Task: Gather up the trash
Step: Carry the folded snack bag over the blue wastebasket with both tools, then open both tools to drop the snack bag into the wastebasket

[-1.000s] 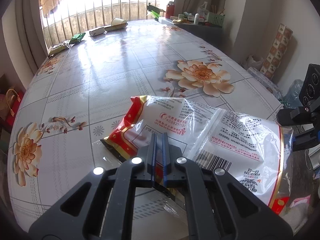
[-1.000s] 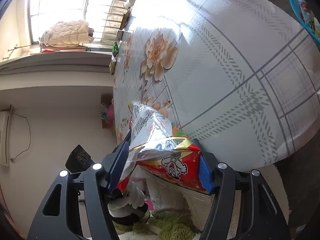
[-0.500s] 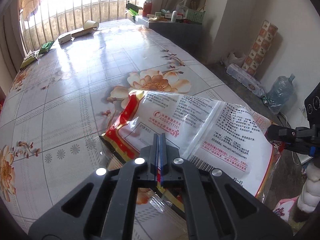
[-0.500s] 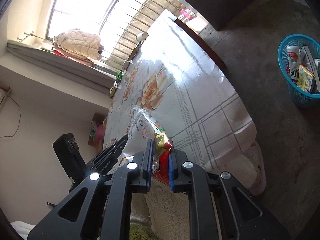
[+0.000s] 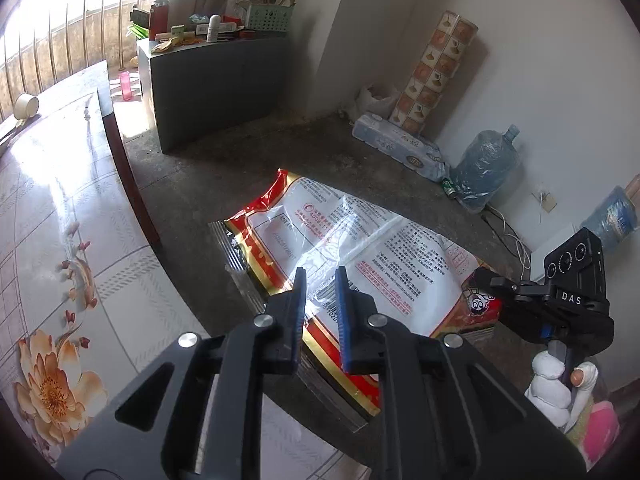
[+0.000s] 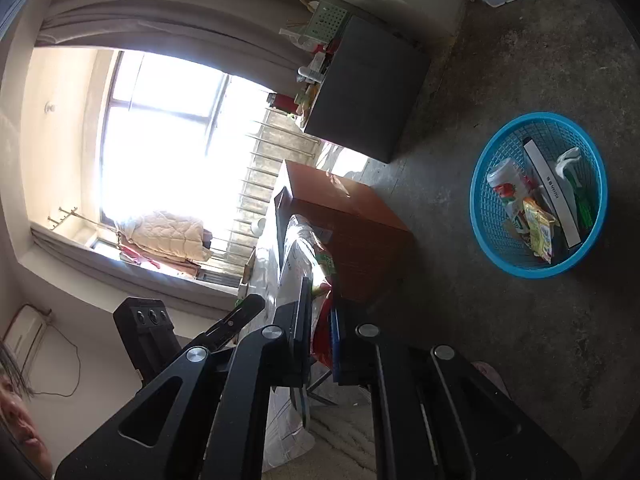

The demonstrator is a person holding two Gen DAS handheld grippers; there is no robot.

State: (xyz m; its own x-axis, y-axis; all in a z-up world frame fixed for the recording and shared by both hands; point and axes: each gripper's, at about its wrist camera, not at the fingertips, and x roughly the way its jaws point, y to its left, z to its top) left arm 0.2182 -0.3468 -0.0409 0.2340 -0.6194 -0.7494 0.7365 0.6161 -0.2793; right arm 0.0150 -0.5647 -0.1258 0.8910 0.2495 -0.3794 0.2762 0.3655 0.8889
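A large red, white and clear plastic snack bag (image 5: 360, 240) hangs stretched over the dark floor, off the edge of the floral table (image 5: 60, 200). My left gripper (image 5: 320, 276) has its jaws opening; a narrow gap shows between the pads, with the bag's near edge in that gap. My right gripper (image 6: 320, 300) is shut on the bag (image 6: 296, 248) at its far red corner. A blue basket (image 6: 484, 216) holding several pieces of trash stands on the floor, to the right in the right wrist view.
A grey cabinet (image 5: 216, 76) cluttered with bottles stands by the window. A tissue pack (image 5: 400, 144), a patterned roll (image 5: 436, 68) and a water jug (image 5: 484, 172) line the wall. A paper cup (image 5: 26, 106) lies at the table's far end.
Both grippers swung off the table with the bag, which is now over the floor. The right jaws closed on the bag's corner. The left jaws went from shut to slightly parted.
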